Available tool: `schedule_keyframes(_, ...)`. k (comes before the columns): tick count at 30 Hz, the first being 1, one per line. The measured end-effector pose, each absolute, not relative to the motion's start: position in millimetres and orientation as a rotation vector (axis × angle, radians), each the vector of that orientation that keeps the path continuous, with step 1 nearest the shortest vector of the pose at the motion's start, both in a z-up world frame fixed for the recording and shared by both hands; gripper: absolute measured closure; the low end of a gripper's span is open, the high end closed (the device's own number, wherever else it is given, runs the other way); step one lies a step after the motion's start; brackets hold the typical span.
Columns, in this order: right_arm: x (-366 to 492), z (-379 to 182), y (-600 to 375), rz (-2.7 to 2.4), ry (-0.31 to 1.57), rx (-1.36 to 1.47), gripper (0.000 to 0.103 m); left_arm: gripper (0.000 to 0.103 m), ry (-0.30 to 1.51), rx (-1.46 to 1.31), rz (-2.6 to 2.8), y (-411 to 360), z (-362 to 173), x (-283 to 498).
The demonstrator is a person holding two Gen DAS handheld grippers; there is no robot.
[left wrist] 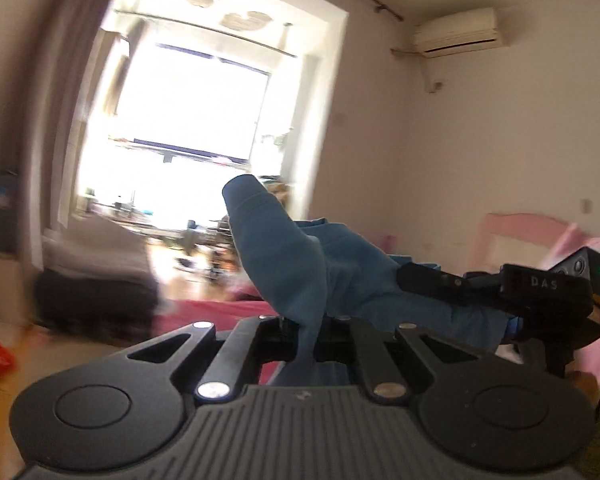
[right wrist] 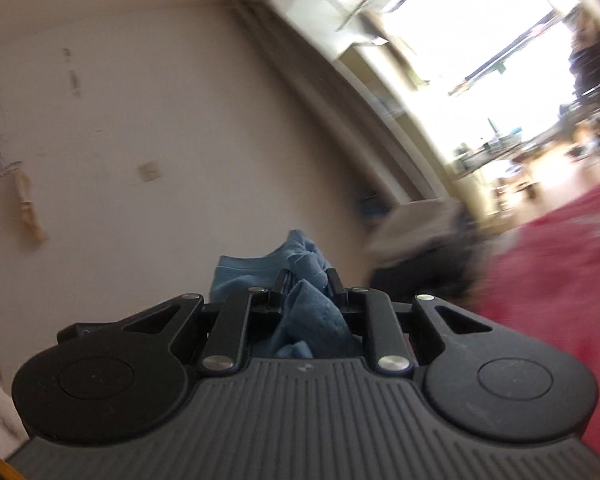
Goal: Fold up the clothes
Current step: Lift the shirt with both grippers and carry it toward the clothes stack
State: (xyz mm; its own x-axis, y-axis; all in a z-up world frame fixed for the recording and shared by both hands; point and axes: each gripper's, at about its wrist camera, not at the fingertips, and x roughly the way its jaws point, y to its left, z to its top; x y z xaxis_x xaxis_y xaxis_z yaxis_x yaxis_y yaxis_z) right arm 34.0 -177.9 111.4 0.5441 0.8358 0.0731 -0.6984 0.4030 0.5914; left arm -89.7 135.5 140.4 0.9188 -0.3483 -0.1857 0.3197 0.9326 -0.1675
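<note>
A blue garment [left wrist: 300,264] is lifted in the air between both grippers. My left gripper [left wrist: 306,330] is shut on a pinched fold of it, and the cloth rises ahead of the fingers with one rounded end sticking up. To the right in the left wrist view, the other gripper's black body [left wrist: 532,288] holds the far end of the same cloth. In the right wrist view my right gripper [right wrist: 308,284] is shut on a bunched wad of the blue garment [right wrist: 304,316], which bulges between and in front of the fingers.
A red bedspread [right wrist: 560,280] lies below at the right, and a pink headboard [left wrist: 520,240] with pillows stands against the wall. A bright window [left wrist: 188,100] with a curtain [left wrist: 48,120] faces me. An air conditioner [left wrist: 458,34] hangs high on the wall. Both views are blurred.
</note>
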Motion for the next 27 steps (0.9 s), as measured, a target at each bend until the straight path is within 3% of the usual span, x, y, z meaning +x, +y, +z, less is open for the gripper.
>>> schedule_keyframes(10,127,90,-47,1.134,0.413,0.733,0.088,0.096,0.274,-0.153,-0.127,243,139,-45)
schedule_keyframes(14,151,77,-34,1.12,0.457,0.768,0.094,0.096,0.334,-0.191,-0.1,263,121,-12)
schedule_keyframes(20,186,63,-28,1.088,0.491,0.788,0.094,0.096,0.389,-0.223,-0.082,289,93,12)
schedule_keyframes(27,188,34,-59,0.996,0.53,0.767,0.087,0.096,0.418,-0.253,-0.057,310,77,23)
